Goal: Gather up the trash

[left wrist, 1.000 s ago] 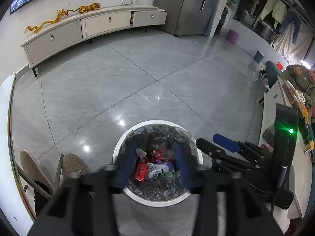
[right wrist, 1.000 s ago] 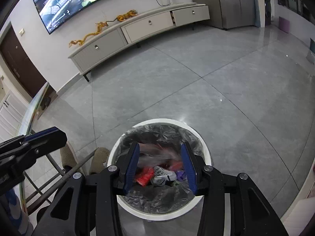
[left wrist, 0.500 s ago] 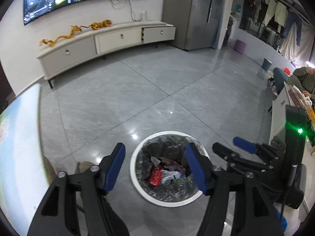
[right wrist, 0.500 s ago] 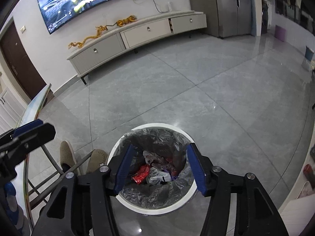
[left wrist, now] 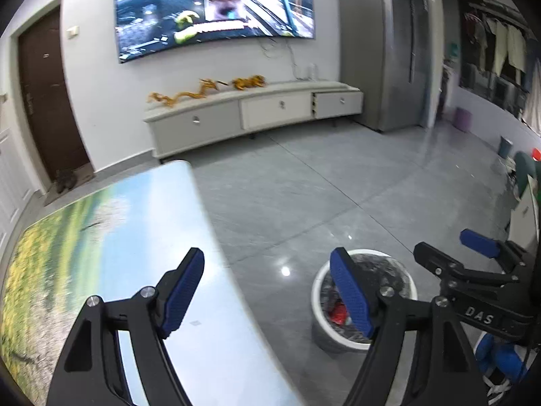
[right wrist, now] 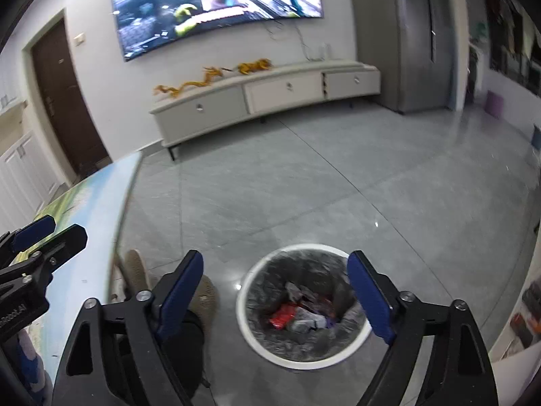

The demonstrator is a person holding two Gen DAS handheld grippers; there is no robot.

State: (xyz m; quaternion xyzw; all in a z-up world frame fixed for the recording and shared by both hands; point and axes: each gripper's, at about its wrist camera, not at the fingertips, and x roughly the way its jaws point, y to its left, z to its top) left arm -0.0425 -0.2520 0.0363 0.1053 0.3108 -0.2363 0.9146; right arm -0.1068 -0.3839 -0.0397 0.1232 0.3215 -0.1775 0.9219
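Observation:
A white round trash bin with a black liner stands on the grey floor and holds red and grey wrappers. It also shows in the left wrist view, to the right of the table. My left gripper is open and empty, above the table's right edge. My right gripper is open and empty, above and left of the bin. Each gripper shows in the other's view, the right gripper at the right and the left gripper at the left.
A table with a landscape-print top lies at the left. A stool with a beige cushion sits under its edge. A TV cabinet, wall TV, dark door and grey fridge line the far wall.
Both grippers have risen and tilted up from over the bin and opened wider. The left one has swung left over the table. The bin now looks smaller and lower in view.

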